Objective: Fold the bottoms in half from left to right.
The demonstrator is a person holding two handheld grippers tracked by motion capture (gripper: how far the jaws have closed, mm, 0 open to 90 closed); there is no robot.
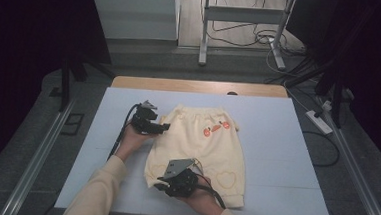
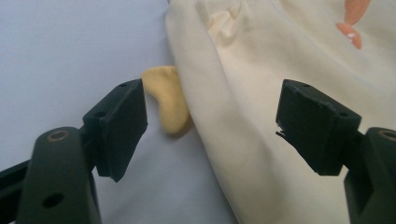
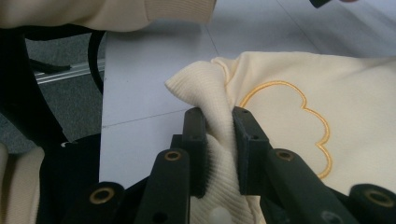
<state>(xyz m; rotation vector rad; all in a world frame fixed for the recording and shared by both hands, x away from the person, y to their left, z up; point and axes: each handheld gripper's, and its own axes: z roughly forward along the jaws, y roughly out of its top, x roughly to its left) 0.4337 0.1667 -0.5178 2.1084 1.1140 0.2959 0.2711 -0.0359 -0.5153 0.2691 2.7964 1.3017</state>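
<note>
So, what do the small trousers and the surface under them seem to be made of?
The trousers look like soft, matte cream knit cotton or fleece. The cuff that the right gripper pinches shows fine ribs, and the cloud outline looks stitched in yellow thread. The white surface looks like smooth, matte foam board; I cannot be sure.

- A pale blue-grey sheet covers the worktop (image 1: 275, 158); bare wood shows along its far edge.
- Grey carpeted floor (image 1: 151, 57) beyond.
- A metal stand (image 1: 203, 33), loose cables (image 1: 243, 33) and a white power strip (image 1: 319, 122) lie past the far right corner.
</note>
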